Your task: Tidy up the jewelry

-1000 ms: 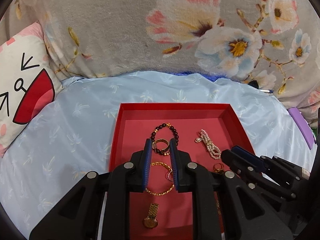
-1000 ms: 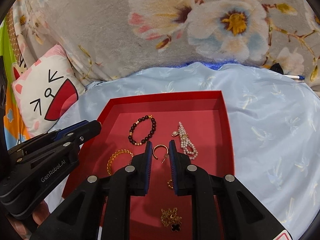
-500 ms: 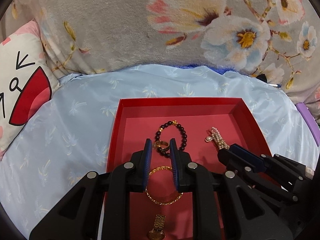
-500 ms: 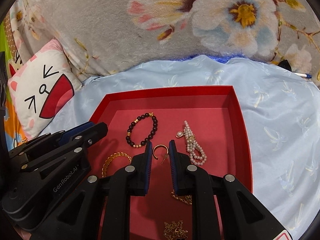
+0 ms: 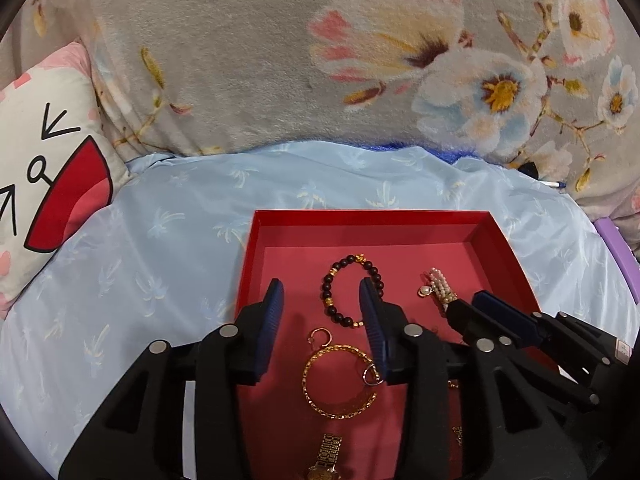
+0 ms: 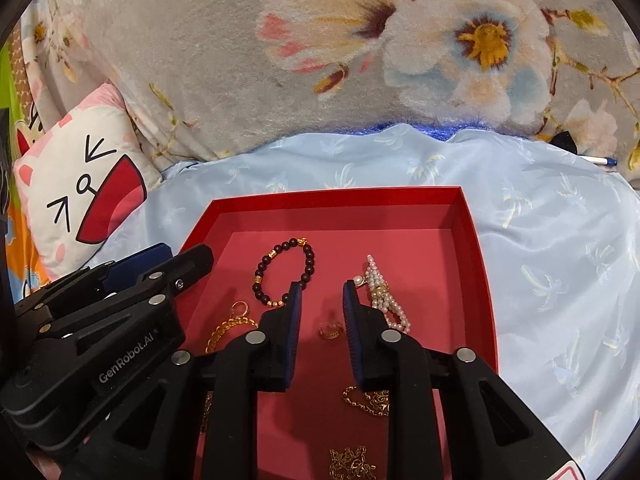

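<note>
A red tray (image 5: 372, 220) lies on the blue sheet and holds jewelry. My left gripper (image 5: 321, 296) is open and empty above the dark bead bracelet (image 5: 334, 280). A gold hoop earring (image 5: 320, 336), a gold chain bracelet (image 5: 340, 384), a small ring (image 5: 371, 374) and a gold watch (image 5: 326, 456) lie below it. My right gripper (image 6: 319, 290) is open and empty over the tray (image 6: 472, 240), with a small gold ring (image 6: 331, 329) between its fingers. A pearl bracelet (image 6: 382, 292) lies to its right, the bead bracelet (image 6: 282, 276) to its left, gold chains (image 6: 368, 400) nearer.
A floral grey blanket (image 5: 280, 60) rises behind the tray. A cat-face pillow (image 5: 44, 160) sits at the left. A pen (image 6: 600, 160) lies at the far right on the blue sheet (image 6: 560, 260). A purple object (image 5: 618, 248) is at the right edge.
Both grippers have opened. The gold hoop earring that sat between the fingers now lies on the tray floor near the gold bracelet. Both grippers moved a little forward.
</note>
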A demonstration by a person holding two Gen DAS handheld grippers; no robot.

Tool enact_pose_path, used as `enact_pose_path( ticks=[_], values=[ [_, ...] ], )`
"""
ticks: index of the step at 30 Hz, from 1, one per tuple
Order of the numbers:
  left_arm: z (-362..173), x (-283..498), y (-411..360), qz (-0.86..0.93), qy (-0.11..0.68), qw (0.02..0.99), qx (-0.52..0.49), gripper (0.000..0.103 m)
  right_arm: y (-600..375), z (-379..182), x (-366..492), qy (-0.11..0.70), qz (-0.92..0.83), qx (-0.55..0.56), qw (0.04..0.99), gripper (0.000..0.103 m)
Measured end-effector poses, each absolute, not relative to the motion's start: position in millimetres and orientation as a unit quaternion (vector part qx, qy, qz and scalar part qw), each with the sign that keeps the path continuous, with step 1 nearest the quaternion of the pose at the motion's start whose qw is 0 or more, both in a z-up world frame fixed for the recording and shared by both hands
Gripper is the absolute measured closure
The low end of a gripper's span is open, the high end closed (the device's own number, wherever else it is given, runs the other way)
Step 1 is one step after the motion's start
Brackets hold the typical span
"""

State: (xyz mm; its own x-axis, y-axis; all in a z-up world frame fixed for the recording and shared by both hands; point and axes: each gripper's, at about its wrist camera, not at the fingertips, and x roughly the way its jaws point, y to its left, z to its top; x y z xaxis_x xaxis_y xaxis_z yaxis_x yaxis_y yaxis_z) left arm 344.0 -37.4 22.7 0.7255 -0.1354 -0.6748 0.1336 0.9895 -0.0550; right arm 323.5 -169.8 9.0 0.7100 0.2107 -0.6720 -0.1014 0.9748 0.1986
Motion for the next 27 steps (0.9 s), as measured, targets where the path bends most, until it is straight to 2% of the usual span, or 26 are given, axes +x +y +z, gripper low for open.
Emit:
enact_pose_path(
  ticks=[15, 22, 25, 27],
  values=[
    [38, 307, -30, -0.055, 0.351, 0.935, 0.002, 0.062, -171, 21, 283, 0.359, 0.064, 0.083, 0.927, 0.052],
    [47, 272, -30, -0.045, 0.339, 0.940, 0.009, 0.062, -171, 28, 244, 0.353, 0.047, 0.082, 0.931, 0.045],
    [49, 257, -29, -0.036, 0.335, 0.941, 0.010, 0.055, -171, 29, 228, 0.351, 0.036, 0.080, 0.932, 0.043],
    [49, 248, -28, -0.035, 0.334, 0.942, 0.006, 0.041, -171, 29, 218, 0.351, 0.034, 0.079, 0.932, 0.031]
  ],
)
